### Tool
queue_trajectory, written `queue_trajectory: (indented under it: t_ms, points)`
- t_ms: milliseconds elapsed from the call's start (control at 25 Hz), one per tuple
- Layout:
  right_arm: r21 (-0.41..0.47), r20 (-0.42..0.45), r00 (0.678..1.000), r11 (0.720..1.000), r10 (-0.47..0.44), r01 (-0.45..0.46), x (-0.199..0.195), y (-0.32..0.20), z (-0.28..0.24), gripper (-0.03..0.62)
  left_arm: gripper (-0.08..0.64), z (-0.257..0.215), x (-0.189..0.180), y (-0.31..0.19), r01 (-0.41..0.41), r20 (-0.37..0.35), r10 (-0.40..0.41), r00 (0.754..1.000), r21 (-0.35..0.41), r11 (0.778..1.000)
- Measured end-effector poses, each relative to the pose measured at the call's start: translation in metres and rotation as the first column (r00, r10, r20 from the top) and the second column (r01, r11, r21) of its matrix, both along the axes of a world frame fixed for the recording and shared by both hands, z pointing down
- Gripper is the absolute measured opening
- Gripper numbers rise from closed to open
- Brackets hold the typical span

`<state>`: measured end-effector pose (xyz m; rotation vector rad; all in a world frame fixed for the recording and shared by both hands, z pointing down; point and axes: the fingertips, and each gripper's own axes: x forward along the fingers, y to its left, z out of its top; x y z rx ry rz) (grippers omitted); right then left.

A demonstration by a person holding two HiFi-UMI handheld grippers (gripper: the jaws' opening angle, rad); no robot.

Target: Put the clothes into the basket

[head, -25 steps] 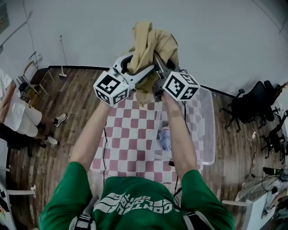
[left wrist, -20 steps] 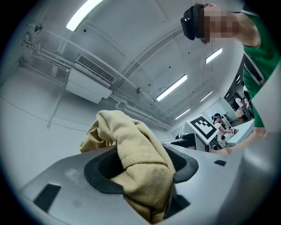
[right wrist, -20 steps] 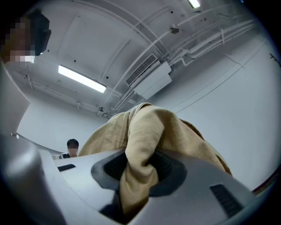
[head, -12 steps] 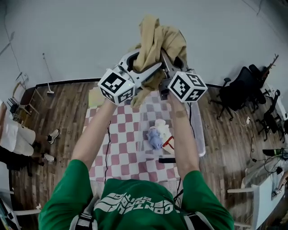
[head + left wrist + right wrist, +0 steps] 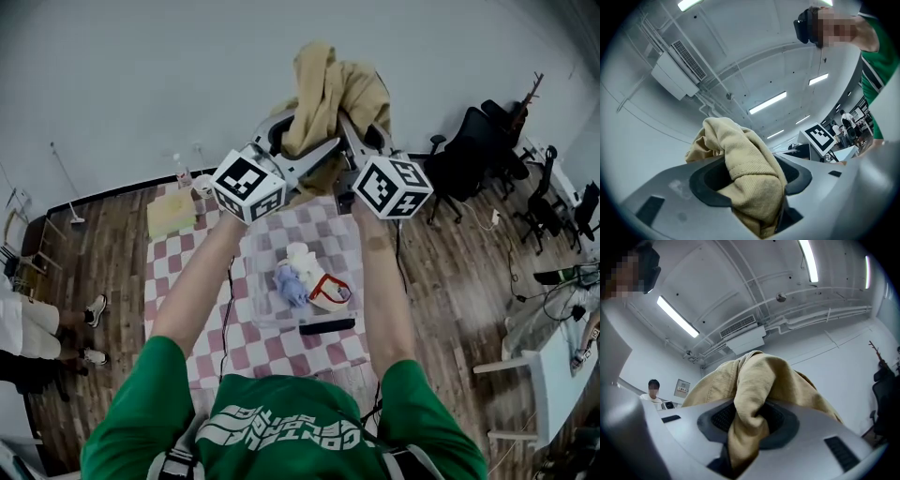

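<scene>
A tan garment (image 5: pixel 330 94) hangs bunched up in the air, held from both sides. My left gripper (image 5: pixel 302 136) is shut on it, and the cloth fills the gap between its pads (image 5: pixel 754 187). My right gripper (image 5: pixel 359 134) is shut on another fold of the same garment (image 5: pixel 750 394). Both grippers point slightly upward, close together. Below my arms stands a clear plastic basket (image 5: pixel 259 246) on the checkered table (image 5: pixel 178 272). Inside it lie a blue cloth (image 5: pixel 289 283), a white cloth (image 5: pixel 302 255) and a red and white piece (image 5: pixel 329 292).
A tan box (image 5: pixel 171 214) and a small bottle (image 5: pixel 185 176) sit at the table's far left corner. A black bar (image 5: pixel 326 326) lies at the basket's near edge. Office chairs (image 5: pixel 473 155) stand at the right, a seated person (image 5: pixel 28 323) at the left, a white desk (image 5: pixel 553 375) at the lower right.
Both grippers have carried the tan garment sideways, still raised. The basket, at the right of the table a second ago, now lies beneath my arms. The grips have not changed.
</scene>
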<state>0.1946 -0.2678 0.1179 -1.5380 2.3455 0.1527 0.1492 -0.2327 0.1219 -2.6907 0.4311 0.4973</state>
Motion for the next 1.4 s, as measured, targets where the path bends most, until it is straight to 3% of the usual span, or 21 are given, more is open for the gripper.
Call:
queue_trajectory:
  t_ms: [280, 680, 1040, 1400]
  points:
    - [-0.073, 0.001, 1.0, 0.997, 0.015, -0.015, 0.046, -0.004, 0.038, 0.11, 0.245, 0.036, 0.046, -0.004, -0.011, 0.019, 0.012, 1.0, -0.068, 0.998]
    - [-0.217, 0.008, 0.999, 0.975, -0.042, 0.042, 0.063, -0.023, 0.12, 0.11, 0.245, 0.111, 0.065, -0.02, 0.07, 0.063, -0.058, 0.996, -0.203, 0.977]
    - [-0.344, 0.027, 0.996, 0.935, -0.081, 0.085, 0.065, -0.05, 0.196, 0.112, 0.245, 0.181, 0.069, -0.046, 0.134, 0.108, -0.104, 0.989, -0.329, 0.935]
    - [-0.482, 0.044, 0.993, 0.868, -0.111, 0.119, 0.06, -0.085, 0.276, 0.112, 0.245, 0.254, 0.066, -0.081, 0.193, 0.174, -0.125, 0.977, -0.459, 0.868]
